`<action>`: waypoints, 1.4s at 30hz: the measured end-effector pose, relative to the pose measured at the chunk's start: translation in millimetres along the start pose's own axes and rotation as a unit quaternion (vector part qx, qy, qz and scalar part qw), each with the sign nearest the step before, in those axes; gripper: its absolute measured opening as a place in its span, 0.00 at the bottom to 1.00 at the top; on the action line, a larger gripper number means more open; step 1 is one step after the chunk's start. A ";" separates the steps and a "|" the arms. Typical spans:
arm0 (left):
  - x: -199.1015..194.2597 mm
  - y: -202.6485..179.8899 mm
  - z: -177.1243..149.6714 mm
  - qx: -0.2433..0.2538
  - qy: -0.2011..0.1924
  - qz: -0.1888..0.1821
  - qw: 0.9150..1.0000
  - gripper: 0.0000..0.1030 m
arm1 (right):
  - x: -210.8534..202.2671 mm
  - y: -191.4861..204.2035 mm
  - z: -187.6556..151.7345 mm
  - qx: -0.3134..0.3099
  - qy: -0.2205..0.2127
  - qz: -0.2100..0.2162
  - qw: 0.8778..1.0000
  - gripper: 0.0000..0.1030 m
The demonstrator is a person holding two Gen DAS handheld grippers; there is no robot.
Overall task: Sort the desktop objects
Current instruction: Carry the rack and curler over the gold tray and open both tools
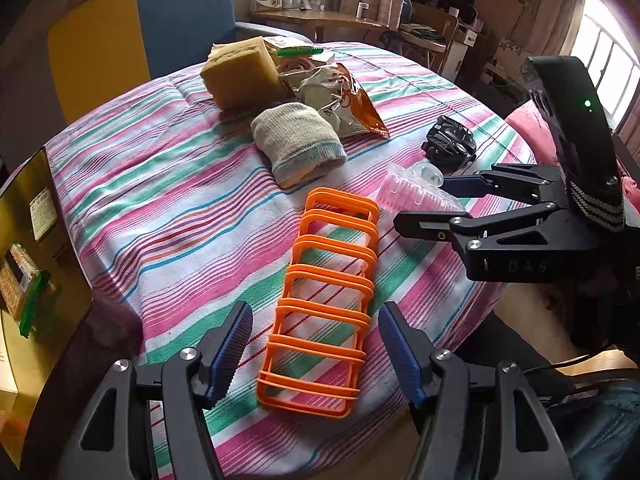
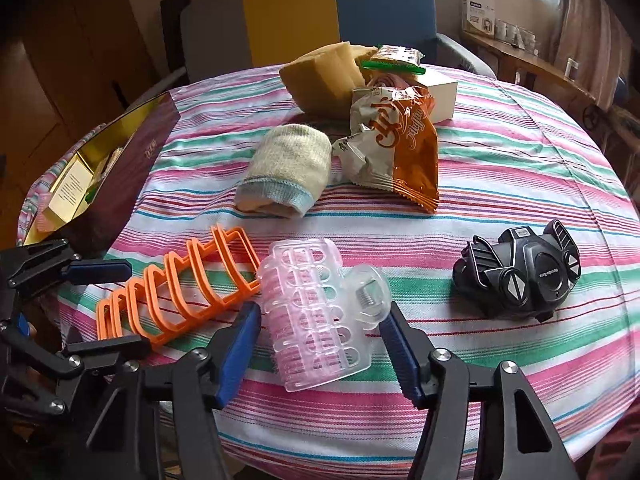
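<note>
Rack (image 1: 324, 300) between left hand-held gripper (image 1: 316, 354) fingers, untouched.

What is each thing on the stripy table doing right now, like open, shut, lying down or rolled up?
Orange rack: lying flat, between the left hand-held gripper's open jaws, untouched.
Clear pink hair clip: shut, lying between the right hand-held gripper's open jaws.
Snack bag: crumpled.
Sock: rolled up.
Yellow sponge: propped up tilted.
Gold-lined box: open.
Black car switch panel: resting alone.

Daylight from window (image 1: 608, 76), blown-out glare there; soft shadows; fisheye bending, dark vignette at edges; slightly soft focus.
</note>
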State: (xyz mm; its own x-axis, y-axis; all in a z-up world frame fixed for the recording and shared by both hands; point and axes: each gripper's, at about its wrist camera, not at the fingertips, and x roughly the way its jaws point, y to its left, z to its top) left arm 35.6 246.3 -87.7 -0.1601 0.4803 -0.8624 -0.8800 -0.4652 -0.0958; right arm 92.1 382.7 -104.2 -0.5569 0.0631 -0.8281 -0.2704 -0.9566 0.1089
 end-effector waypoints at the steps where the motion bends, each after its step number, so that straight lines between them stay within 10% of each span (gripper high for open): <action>1: 3.5 0.2 -0.1 -0.003 0.003 0.000 1.000 0.65 | 0.0 -0.2 -0.2 -0.003 -0.001 -0.002 1.000 0.58; 22: -78.6 30.1 -19.1 -0.120 -0.104 0.030 0.987 0.52 | -29.0 22.9 11.0 -0.001 -0.036 0.023 0.999 0.55; 42: -121.1 180.7 -56.6 -0.265 -0.123 0.187 0.938 0.58 | 7.3 217.5 108.1 -0.125 -0.031 0.180 0.975 0.57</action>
State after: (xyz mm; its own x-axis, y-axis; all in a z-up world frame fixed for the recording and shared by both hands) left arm -78.7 61.9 -28.7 -0.5678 0.3369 -0.7511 -0.4066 -0.9081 -0.0999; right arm -55.7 205.9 -27.2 -0.6284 -0.2792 -0.7261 0.1471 -0.9592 0.2415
